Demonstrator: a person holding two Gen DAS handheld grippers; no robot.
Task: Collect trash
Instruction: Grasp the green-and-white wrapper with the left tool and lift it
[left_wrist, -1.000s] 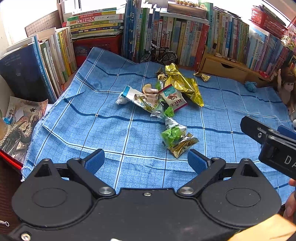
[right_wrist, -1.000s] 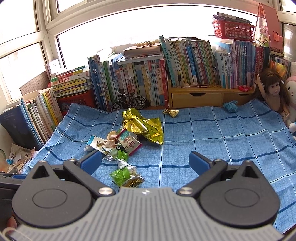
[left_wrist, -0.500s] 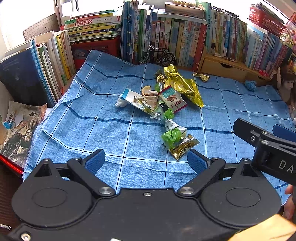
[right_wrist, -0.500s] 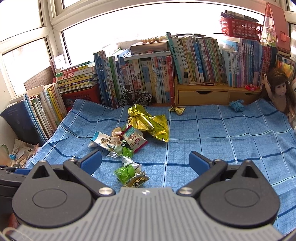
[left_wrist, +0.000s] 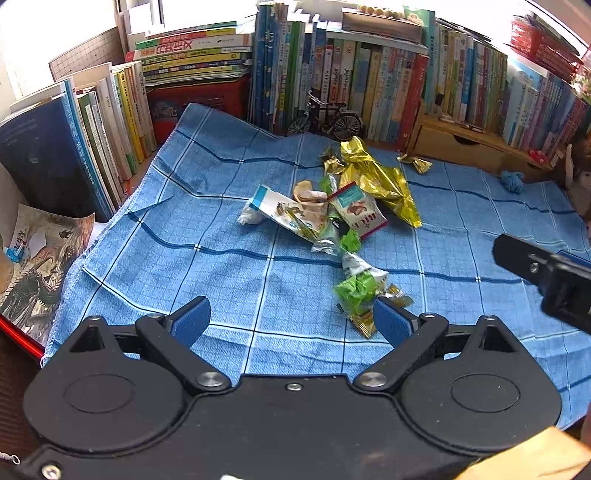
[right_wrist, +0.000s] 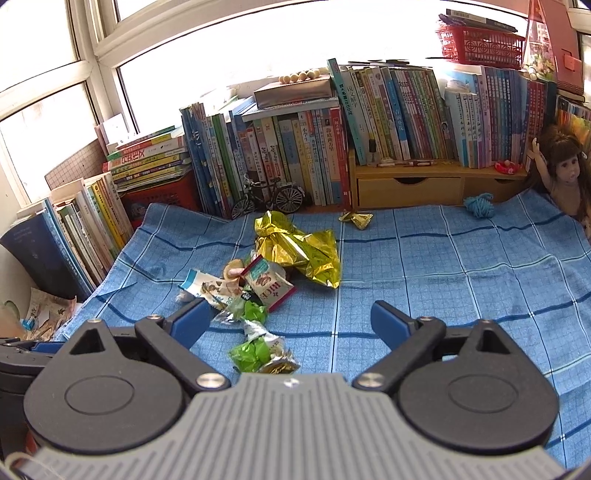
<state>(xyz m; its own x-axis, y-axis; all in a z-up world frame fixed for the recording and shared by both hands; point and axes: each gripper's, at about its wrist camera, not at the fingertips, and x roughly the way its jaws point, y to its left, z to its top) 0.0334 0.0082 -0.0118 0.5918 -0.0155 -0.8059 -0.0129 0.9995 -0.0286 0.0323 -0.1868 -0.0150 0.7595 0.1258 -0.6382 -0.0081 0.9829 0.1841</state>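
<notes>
A heap of snack wrappers lies mid-cloth on the blue checked cloth (left_wrist: 207, 266): a gold foil bag (left_wrist: 380, 184) (right_wrist: 299, 251), a red-edged packet (left_wrist: 360, 216) (right_wrist: 267, 286), a white and blue pouch (left_wrist: 284, 212) and crumpled green wrappers (left_wrist: 360, 288) (right_wrist: 255, 350). A small gold wrapper (right_wrist: 356, 218) lies apart near the wooden drawer. My left gripper (left_wrist: 291, 319) hovers open just short of the green wrappers, holding nothing. My right gripper (right_wrist: 291, 319) is wide, its jaws closing slightly, nothing pressed between them; the green wrappers lie below it.
Rows of books (right_wrist: 332, 140) wall the back and left. A model bicycle (right_wrist: 266, 197), a wooden drawer unit (right_wrist: 410, 186), blue yarn (right_wrist: 478, 205) and a doll (right_wrist: 565, 173) line the far edge. The right gripper's body (left_wrist: 546, 277) juts in at the left view's right.
Both views have crept slightly nearer the wrapper heap. The right gripper's body has slid further left into the left wrist view.
</notes>
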